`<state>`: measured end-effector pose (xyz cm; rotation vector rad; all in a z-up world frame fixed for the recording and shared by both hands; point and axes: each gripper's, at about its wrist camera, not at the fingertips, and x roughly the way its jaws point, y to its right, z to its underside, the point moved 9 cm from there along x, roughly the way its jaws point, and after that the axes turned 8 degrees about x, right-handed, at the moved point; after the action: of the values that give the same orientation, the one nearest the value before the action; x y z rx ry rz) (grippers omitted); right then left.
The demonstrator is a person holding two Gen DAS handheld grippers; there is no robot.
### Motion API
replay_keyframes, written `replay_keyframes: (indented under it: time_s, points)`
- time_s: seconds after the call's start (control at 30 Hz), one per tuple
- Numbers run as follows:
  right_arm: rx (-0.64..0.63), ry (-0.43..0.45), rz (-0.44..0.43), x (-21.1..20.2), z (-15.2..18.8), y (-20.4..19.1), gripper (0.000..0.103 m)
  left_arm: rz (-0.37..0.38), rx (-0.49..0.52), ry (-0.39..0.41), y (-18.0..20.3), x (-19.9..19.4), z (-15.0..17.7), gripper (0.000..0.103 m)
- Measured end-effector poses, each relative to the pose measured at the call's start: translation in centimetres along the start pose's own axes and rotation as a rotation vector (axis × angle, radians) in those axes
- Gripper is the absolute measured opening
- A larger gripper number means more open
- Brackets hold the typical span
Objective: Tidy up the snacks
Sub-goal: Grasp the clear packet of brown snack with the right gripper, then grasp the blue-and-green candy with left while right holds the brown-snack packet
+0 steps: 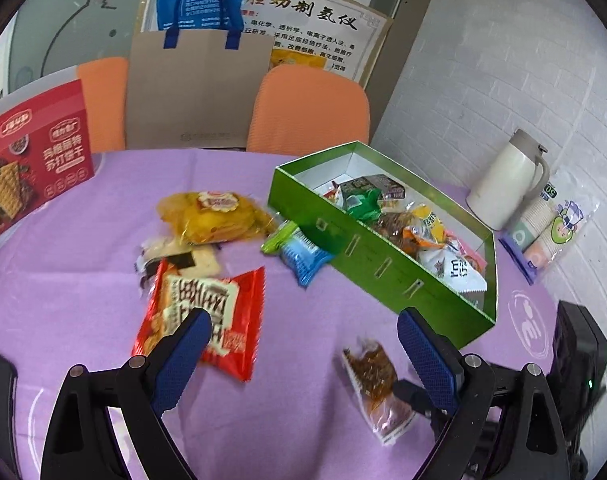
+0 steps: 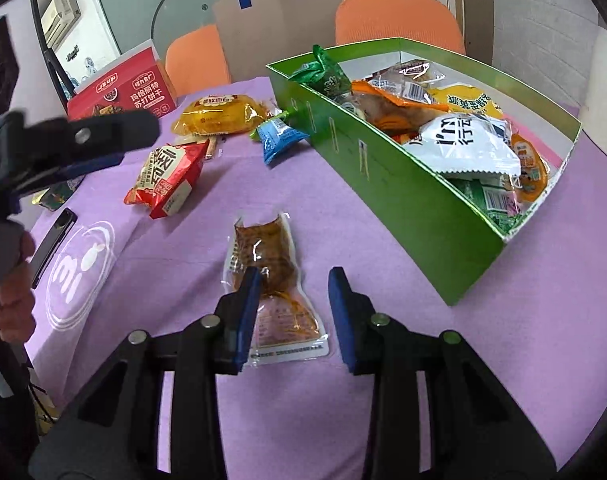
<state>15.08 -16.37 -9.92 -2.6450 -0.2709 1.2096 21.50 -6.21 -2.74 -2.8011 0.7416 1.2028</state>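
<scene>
Right gripper (image 2: pixel 293 312) jaws wide, straddling clear vacuum pouch of brown snack (image 2: pixel 269 280) flat on purple tablecloth (image 2: pixel 183 264). Best move: drop low, pinch pouch mid-body, lift toward green cardboard box (image 2: pixel 407 196) just beyond. Left gripper (image 1: pixel 303 344) also wide, empty, above red wrapper packet (image 1: pixel 207 312). Farther: blue packet (image 1: pixel 305 258) touching box, partly hidden; labels unreadable.

Even bright indoor light, soft shadows under tongs; glare on snack wrappers; slight motion blur; fisheye bending, dark corners.
</scene>
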Motion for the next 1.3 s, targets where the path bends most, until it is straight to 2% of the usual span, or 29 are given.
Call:
replay_keyframes:
  time_s: [0.07, 0.13, 0.23, 0.37, 0.5, 0.57, 0.67, 0.77, 0.83, 0.97, 1.1, 1.2, 1.3]
  points:
    - [0.004, 0.006, -0.005, -0.3, 0.1, 0.3, 0.038, 0.002, -0.025, -0.016, 0.0, 2.2, -1.3, 0.094]
    - [0.005, 0.007, -0.005, -0.5, 0.1, 0.6, 0.038, 0.01, -0.063, -0.039, -0.1, 4.2, -2.1, 0.083]
    - [0.01, 0.002, -0.012, -0.5, 0.2, 1.0, 0.038, 0.058, -0.155, -0.077, -0.4, 7.1, -2.8, 0.074]
    - [0.023, -0.006, -0.024, -0.2, 0.1, 1.5, 0.038, 0.022, -0.196, -0.095, -1.7, 9.9, -3.0, 0.066]
    - [0.022, -0.012, -0.039, 0.3, -0.1, 1.4, 0.039, 0.012, -0.17, -0.091, -1.4, 10.8, -3.5, 0.064]
    - [0.024, -0.014, -0.045, 0.5, -0.1, 1.0, 0.04, -0.01, -0.161, -0.1, -1.7, 11.4, -3.6, 0.059]
    - [0.018, -0.014, -0.052, 0.7, -0.2, 0.6, 0.046, -0.067, -0.119, -0.124, -2.5, 12.3, -3.3, 0.043]
    - [0.01, -0.011, -0.056, 0.5, 0.0, 0.1, 0.048, -0.075, -0.089, -0.129, -2.7, 12.5, -3.2, 0.038]
    - [0.005, -0.013, -0.057, 0.5, 0.0, -0.2, 0.048, -0.063, -0.081, -0.134, -2.7, 12.1, -3.0, 0.031]
    - [-0.002, -0.013, -0.06, 0.6, 0.1, -0.8, 0.048, -0.073, -0.062, -0.134, -3.5, 10.5, -2.0, 0.029]
    - [0.0, -0.005, -0.069, 0.5, 0.0, -1.3, 0.051, -0.06, -0.12, -0.145, -4.5, 8.6, -1.2, 0.03]
    - [-0.006, -0.002, -0.073, 0.7, 0.0, -1.9, 0.052, 0.009, -0.14, -0.128, -3.5, 7.7, -2.1, 0.042]
    - [-0.022, -0.005, -0.075, 0.9, 0.0, -2.3, 0.055, 0.008, -0.105, -0.142, -2.6, 7.9, -2.3, 0.043]
